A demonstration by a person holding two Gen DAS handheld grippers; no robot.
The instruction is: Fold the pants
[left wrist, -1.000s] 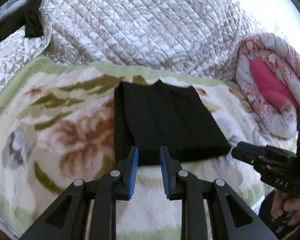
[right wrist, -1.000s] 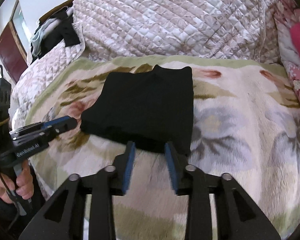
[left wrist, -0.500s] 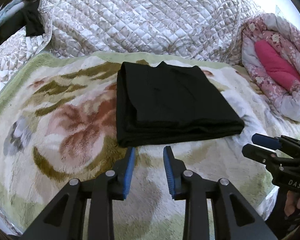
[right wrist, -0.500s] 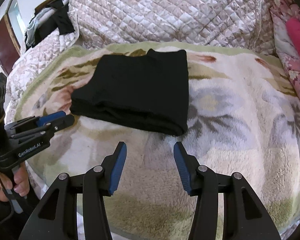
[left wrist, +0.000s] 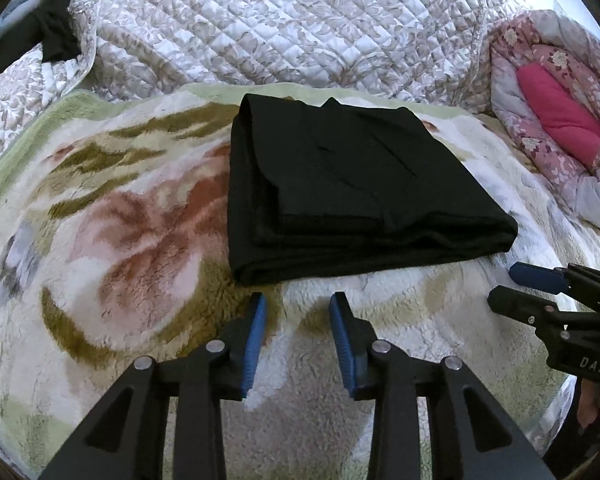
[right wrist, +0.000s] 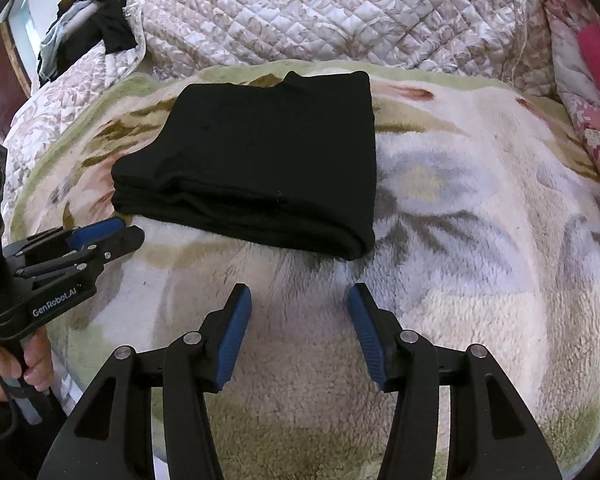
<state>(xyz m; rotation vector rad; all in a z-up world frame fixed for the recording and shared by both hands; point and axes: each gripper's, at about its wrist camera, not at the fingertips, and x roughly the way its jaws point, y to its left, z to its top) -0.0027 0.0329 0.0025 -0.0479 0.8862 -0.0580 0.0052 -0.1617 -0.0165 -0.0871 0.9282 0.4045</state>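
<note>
blue-padded black left gripper (left wrist: 297,336) stands with a moderate gap between its pads, holding nothing, just short of the near edge of the folded black fabric pants (left wrist: 352,196). the blue-padded black right gripper (right wrist: 299,326) gapes wider, also bare, near the bundle's right corner. the pants lie as a flat rectangle on the fuzzy floral cream blanket (left wrist: 112,240). since a second ago both have let go and drawn back from the fabric, the right one spreading more.

One folded pair of black pants (left wrist: 352,192), two tongs (left wrist: 298,312) (right wrist: 299,300), one floral blanket (left wrist: 112,240), one quilt (left wrist: 280,28).
</note>
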